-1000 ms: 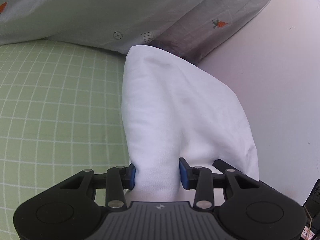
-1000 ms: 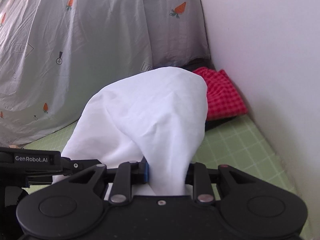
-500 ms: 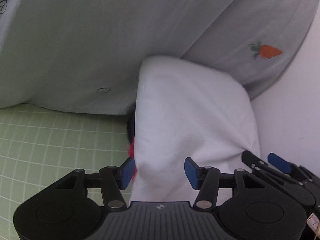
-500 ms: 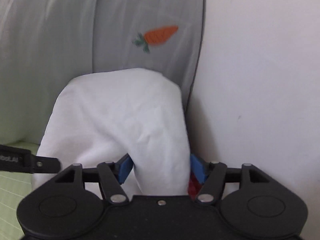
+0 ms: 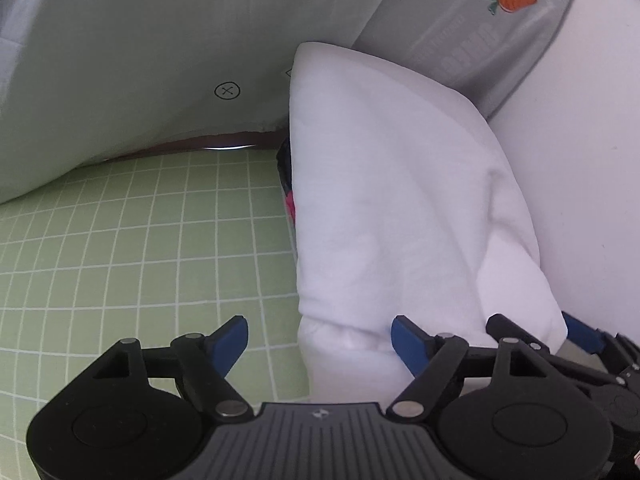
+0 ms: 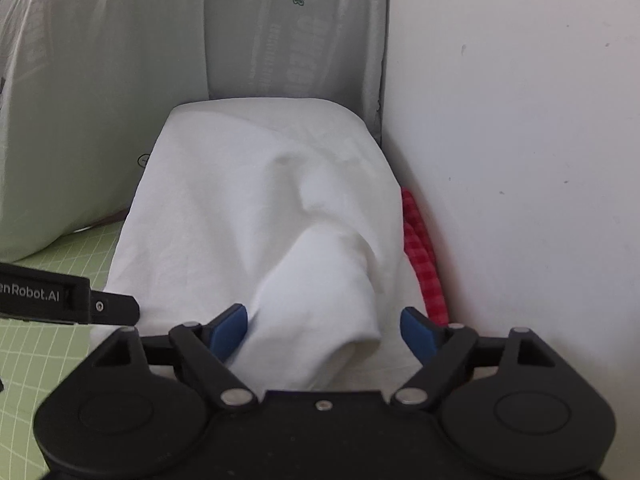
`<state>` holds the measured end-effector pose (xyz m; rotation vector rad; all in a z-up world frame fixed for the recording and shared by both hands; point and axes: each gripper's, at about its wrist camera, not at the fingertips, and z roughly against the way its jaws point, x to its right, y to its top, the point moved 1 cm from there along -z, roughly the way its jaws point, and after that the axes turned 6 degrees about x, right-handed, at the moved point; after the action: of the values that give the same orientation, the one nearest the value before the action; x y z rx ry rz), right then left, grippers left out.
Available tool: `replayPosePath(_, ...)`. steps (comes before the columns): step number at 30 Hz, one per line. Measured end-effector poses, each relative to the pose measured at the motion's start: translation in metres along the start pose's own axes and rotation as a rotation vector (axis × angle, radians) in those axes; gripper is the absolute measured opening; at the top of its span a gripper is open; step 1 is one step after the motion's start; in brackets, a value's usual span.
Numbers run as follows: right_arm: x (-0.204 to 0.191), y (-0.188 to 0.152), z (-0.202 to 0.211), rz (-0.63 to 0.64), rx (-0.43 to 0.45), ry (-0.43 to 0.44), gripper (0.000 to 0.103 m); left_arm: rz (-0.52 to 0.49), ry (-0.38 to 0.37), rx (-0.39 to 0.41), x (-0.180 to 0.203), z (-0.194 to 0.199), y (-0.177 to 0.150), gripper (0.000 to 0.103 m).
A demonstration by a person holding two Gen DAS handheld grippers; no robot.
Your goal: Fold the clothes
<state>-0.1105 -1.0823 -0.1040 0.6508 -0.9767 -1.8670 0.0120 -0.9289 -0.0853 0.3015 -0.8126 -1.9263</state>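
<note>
white garment (image 5: 400, 208) | folded, rumpled bundle | lying atop red checked cloth (image 6: 424, 256) | against wall, 3 o'clock side

Green mat (image 5: 140, 248) open leftward; wall (image 6: 520, 160) blocks rightward

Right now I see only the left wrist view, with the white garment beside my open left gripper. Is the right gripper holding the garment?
Observer: No. The right gripper is open; a rolled edge of the white garment lies between its pads, not clamped.
Operator: And the pink bit at the garment's edge, what is it?
Observer: A red checked cloth. It lies between the garment and the white wall.
</note>
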Motion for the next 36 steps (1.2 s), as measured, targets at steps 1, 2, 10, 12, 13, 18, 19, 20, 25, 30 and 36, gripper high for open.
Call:
replayPosePath(1,0.0,-0.003,0.007,-0.002,0.001,-0.003,0.088,-0.003,0.003,0.004,0.001,0.007,-0.003,0.08)
replayPosePath(2,0.0,-0.006,0.014,-0.003,0.003,-0.006,0.09,-0.006,0.007,0.008,0.002,0.013,-0.006,0.082)
replayPosePath(10,0.001,-0.02,0.088,-0.001,0.055,-0.023,0.102,-0.02,-0.017,0.092,-0.003,0.099,-0.047,0.1)
replayPosePath(12,0.002,-0.025,0.107,-0.028,0.054,-0.006,0.102,-0.037,-0.013,0.101,-0.001,0.113,-0.059,0.103)
replayPosePath(13,0.002,-0.028,0.117,-0.039,0.055,-0.003,0.102,-0.045,-0.011,0.105,0.0,0.12,-0.065,0.103)
replayPosePath(18,-0.003,-0.049,0.153,-0.051,0.037,0.008,0.102,-0.084,-0.002,0.119,0.004,0.151,-0.097,0.103)
replayPosePath(19,-0.005,-0.054,0.159,-0.05,0.032,0.01,0.102,-0.088,-0.005,0.114,0.004,0.154,-0.102,0.103)
replayPosePath(20,-0.006,-0.058,0.165,-0.049,0.026,0.012,0.102,-0.092,-0.008,0.11,0.004,0.157,-0.107,0.103)
replayPosePath(25,-0.009,-0.073,0.188,-0.041,0.016,0.01,0.102,-0.111,-0.022,0.112,0.004,0.171,-0.121,0.103)
replayPosePath(30,-0.008,-0.075,0.197,-0.043,0.025,0.005,0.102,-0.111,-0.03,0.127,0.004,0.18,-0.125,0.103)
replayPosePath(36,-0.007,-0.076,0.203,-0.039,0.033,0.0,0.102,-0.103,-0.03,0.138,0.004,0.185,-0.126,0.103)
